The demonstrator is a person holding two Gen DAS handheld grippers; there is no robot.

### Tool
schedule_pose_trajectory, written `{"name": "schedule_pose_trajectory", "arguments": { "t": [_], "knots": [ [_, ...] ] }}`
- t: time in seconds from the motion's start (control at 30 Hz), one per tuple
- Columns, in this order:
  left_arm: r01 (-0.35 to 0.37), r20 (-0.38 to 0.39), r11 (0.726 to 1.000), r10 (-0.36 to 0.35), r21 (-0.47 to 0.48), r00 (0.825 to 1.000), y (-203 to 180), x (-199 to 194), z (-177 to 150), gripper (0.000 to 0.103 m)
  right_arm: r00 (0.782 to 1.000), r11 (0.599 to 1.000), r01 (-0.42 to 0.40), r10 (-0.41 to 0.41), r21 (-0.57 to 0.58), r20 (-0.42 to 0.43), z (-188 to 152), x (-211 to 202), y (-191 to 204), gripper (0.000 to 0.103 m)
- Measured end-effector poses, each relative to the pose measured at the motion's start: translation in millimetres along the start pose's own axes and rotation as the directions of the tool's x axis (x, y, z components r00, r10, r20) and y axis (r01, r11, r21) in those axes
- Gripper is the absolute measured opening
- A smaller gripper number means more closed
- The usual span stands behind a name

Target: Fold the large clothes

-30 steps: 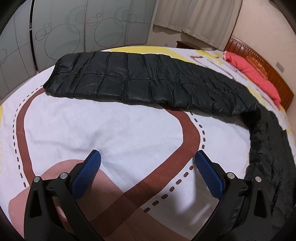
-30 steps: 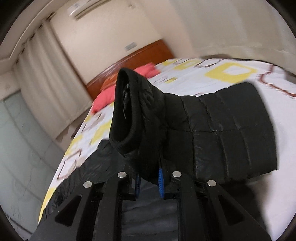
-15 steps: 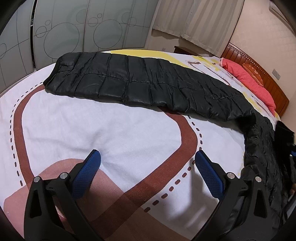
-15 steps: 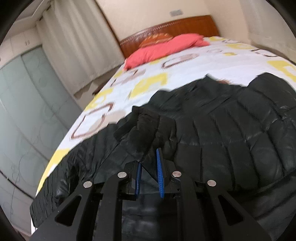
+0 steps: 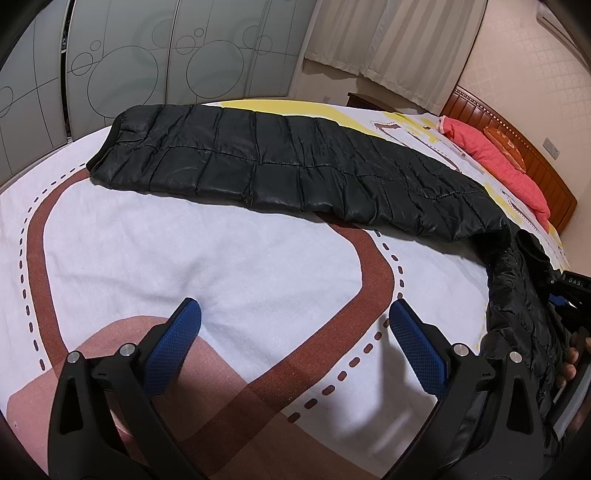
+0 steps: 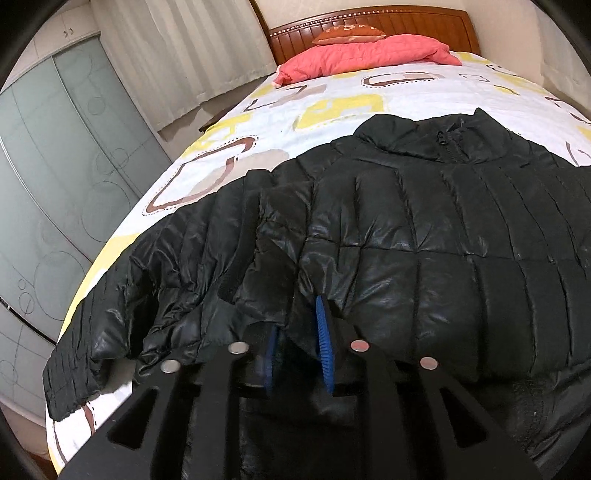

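Bed (image 5: 229,258): fills both views; a white cover printed with broad brown bands, dashed brown lines, and yellow and beige rounded squares; lightly creased.
Headboard (image 6: 373,27): reddish-brown wood with vertical slats, at the far end of the bed against a pale wall.
Pink quilt (image 6: 365,55): bunched along the head of the bed, with an orange cushion (image 6: 349,34) resting on it against the headboard.
Wardrobe (image 5: 147,62): frosted grey-green sliding doors with thin circle outlines, along one side of the bed.
Curtains (image 6: 184,48): pale, pleated, hanging between the wardrobe and the headboard wall.
Black puffer jacket (image 6: 443,236): lies flat across the bed, zipped collar toward the headboard; one sleeve (image 5: 288,166) stretches straight over the cover toward the wardrobe side, the other sleeve is folded in over the body of the jacket.
Left gripper (image 5: 295,332): fingers wide apart, nothing between them, above bare cover near the foot of the bed, well apart from the outstretched sleeve.
Right gripper (image 6: 295,350): at the jacket's near edge; its fingers have just been opening and stand narrowly apart, with the end of the folded-in sleeve between the blue pads; whether the pads press on it I cannot tell.
Person: fingertips (image 5: 570,363) show at the right edge of the left wrist view, beside the jacket.
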State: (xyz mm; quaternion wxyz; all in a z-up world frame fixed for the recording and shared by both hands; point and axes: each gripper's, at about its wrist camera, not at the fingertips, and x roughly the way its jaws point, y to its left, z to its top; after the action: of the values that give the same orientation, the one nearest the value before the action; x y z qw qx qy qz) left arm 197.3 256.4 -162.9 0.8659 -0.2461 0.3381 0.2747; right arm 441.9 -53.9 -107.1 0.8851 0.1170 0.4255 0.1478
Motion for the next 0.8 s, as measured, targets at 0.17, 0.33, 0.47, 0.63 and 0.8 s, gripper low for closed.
{"name": "schedule_pose_trajectory", "arguments": {
  "t": [0.17,0.33,0.47,0.63,0.8],
  "knots": [
    [0.000,0.000,1.000,0.000,0.000,1.000,0,0,0,0.101,0.998,0.998,-0.059,0.059,-0.014,0.029,-7,-10,7,0.075],
    [-0.003,-0.001,1.000,0.003,0.003,1.000,0,0,0,0.101,0.988,0.996,-0.085,0.087,-0.015,0.131,-6,-67,-19,0.074],
    [-0.009,-0.001,1.000,0.009,0.007,1.000,-1,1,0,0.101,0.979,0.997,0.037,-0.049,0.065,0.198,10,-112,-96,0.045],
    [-0.014,-0.002,1.000,0.014,0.010,1.000,-2,2,0,0.101,0.931,0.931,0.277,-0.322,0.239,0.175,21,-143,-220,0.040],
    [-0.026,-0.004,0.999,0.027,0.020,1.000,-4,3,0,0.101,0.910,0.884,0.387,-0.411,0.261,0.044,-2,-119,-281,0.041]
  ]
}}
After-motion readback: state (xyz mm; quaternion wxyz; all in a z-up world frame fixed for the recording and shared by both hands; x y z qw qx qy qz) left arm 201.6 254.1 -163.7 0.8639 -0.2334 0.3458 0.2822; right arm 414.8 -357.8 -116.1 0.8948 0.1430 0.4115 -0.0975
